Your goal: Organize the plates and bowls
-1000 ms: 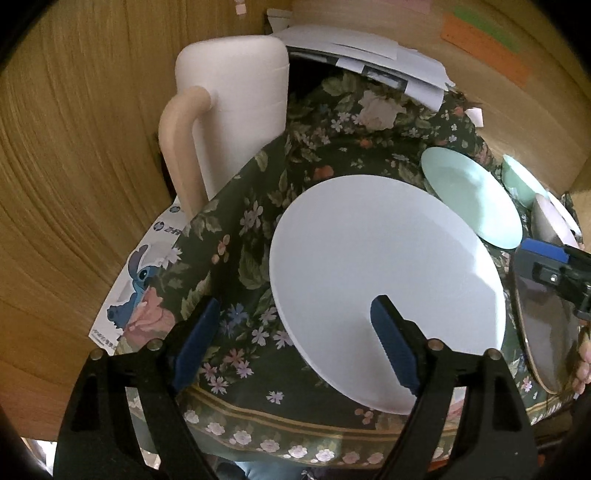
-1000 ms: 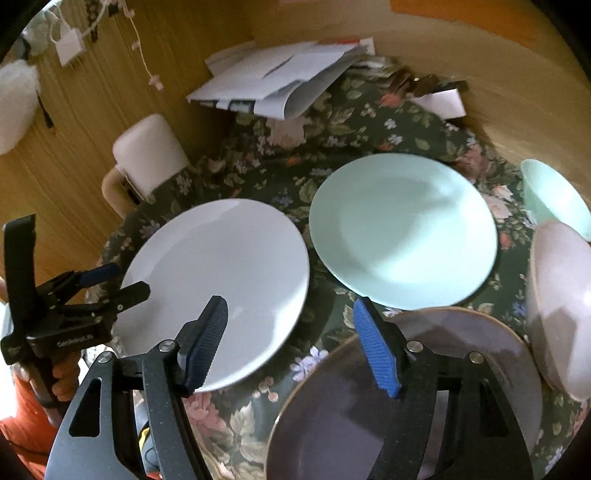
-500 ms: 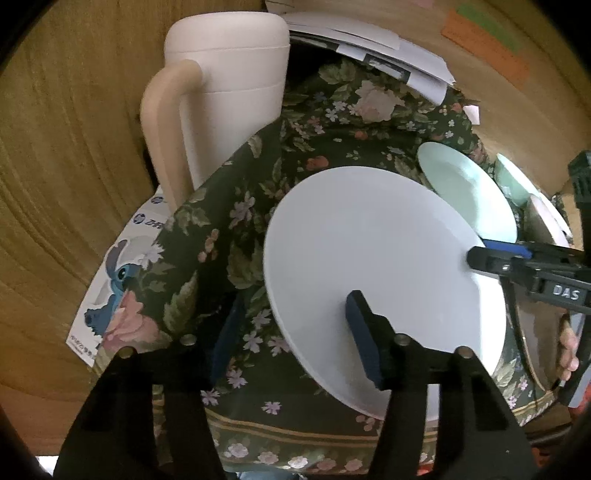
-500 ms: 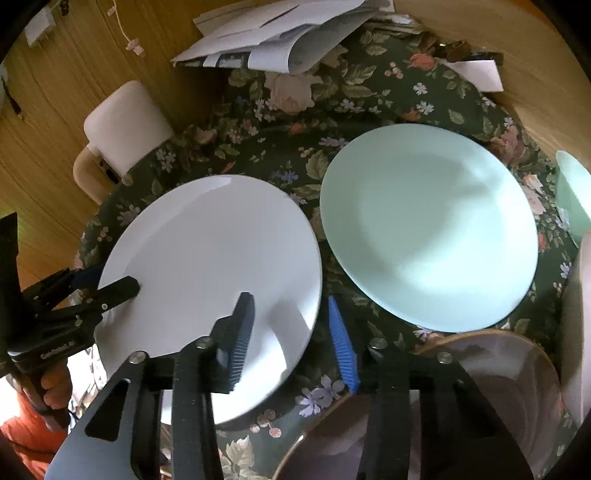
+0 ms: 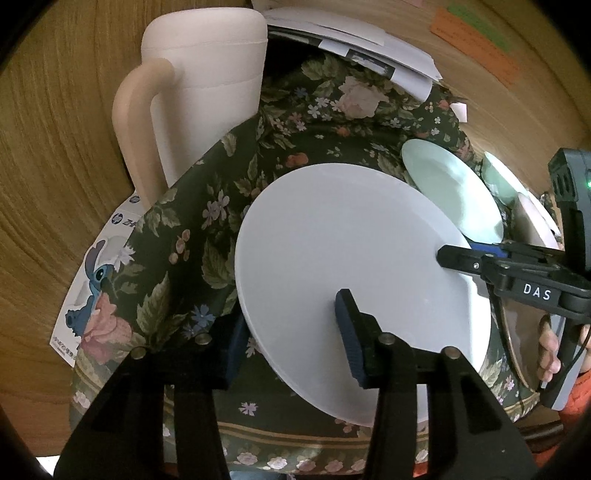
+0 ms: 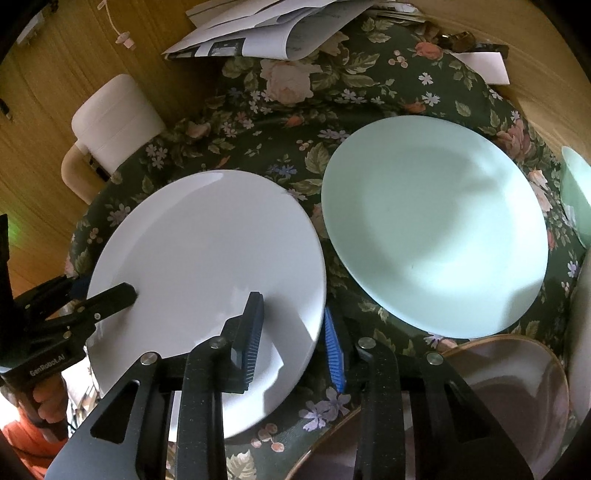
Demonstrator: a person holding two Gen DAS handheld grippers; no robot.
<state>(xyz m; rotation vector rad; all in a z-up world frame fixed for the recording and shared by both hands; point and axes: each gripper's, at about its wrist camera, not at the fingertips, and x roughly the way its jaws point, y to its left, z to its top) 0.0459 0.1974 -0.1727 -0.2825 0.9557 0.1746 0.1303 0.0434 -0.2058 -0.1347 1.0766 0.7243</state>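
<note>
A table under a dark floral cloth (image 6: pixel 369 110) carries a white plate (image 6: pixel 207 266) at nine o'clock, a mint plate (image 6: pixel 432 225) at centre, papers (image 6: pixel 266 33) at twelve
</note>
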